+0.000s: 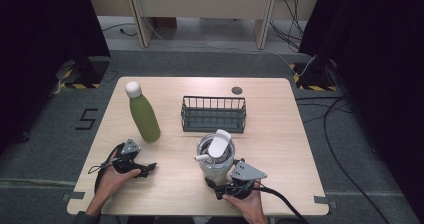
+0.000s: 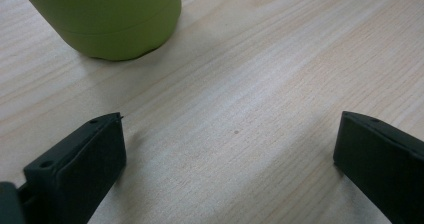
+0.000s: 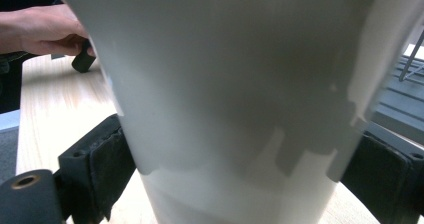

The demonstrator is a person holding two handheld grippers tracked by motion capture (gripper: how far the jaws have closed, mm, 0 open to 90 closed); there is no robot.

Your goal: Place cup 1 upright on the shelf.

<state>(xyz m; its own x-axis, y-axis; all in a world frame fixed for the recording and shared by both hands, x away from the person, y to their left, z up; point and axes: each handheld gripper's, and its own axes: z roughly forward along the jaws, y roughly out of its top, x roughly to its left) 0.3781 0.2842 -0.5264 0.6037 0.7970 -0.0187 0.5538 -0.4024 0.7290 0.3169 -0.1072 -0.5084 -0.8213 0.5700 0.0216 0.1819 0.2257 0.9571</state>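
High view: your right gripper [image 1: 220,185] sits low at the near edge of the table [image 1: 280,184], jaws around the base of the white tumbler [image 1: 215,159], which stands just in front of the wire basket [image 1: 213,114]; its flip lid is up. Your left gripper [image 1: 145,168] rests by the green bottle [image 1: 142,112], not touching it. Left gripper view: jaws spread wide with bare wood between them, holding nothing, bottle [image 2: 107,19] base ahead and apart. Right gripper view: tumbler [image 3: 235,94] wall sits between the pads [image 3: 107,169], which press or nearly press it on both sides, so I'd call it clamped. Risk: the grip is low on a tall smooth cup, so lifting fast could tip it or let it slip, and the raised lid could catch the basket rim.
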